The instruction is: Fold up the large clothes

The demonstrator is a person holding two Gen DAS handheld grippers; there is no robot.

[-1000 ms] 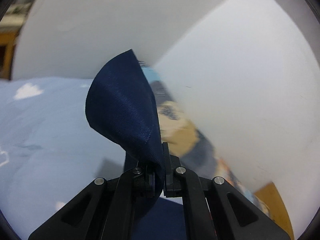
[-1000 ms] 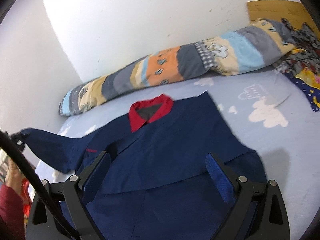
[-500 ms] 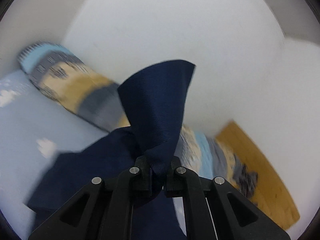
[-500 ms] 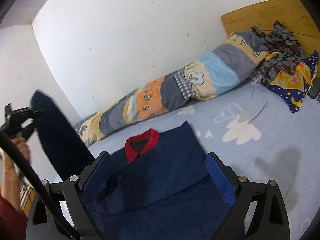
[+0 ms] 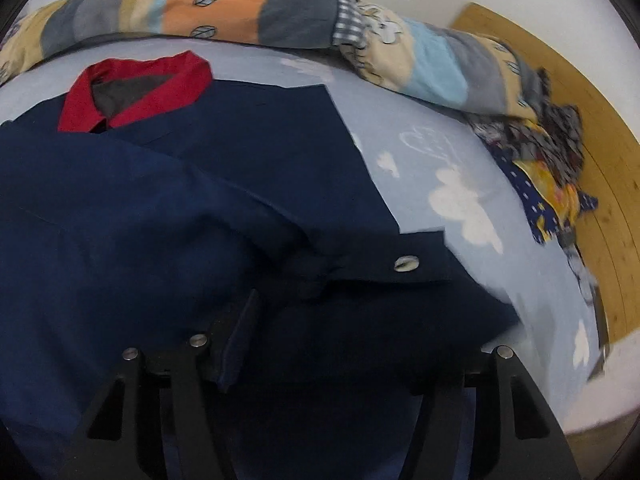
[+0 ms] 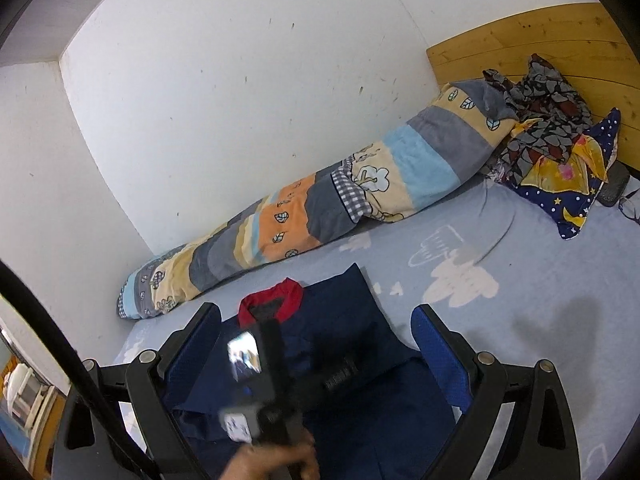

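A navy shirt point(image 5: 168, 216) with a red collar point(image 5: 132, 88) lies flat on the light blue sheet point(image 5: 460, 168). Its sleeve is folded across the body, and the cuff with a white button point(image 5: 406, 262) rests near the shirt's right edge. My left gripper point(image 5: 356, 344) hovers low over that cuff; its jaws are opening and the pads no longer press the cloth that lies between them. My right gripper point(image 6: 316, 344) stands open above the shirt point(image 6: 360, 312) with nothing held. In the right wrist view a hand point(image 6: 272, 460) holds the left tool over the shirt.
A rolled patchwork quilt point(image 6: 320, 208) lies along the white wall behind the shirt. A heap of patterned clothes point(image 6: 560, 140) sits at the wooden headboard point(image 6: 540, 40) on the right. Cloud-print sheet point(image 6: 520, 300) stretches right of the shirt.
The left gripper swung the sleeve from the left side over the shirt's body, came down, and its jaws parted off the cuff. The right gripper lifted slightly.
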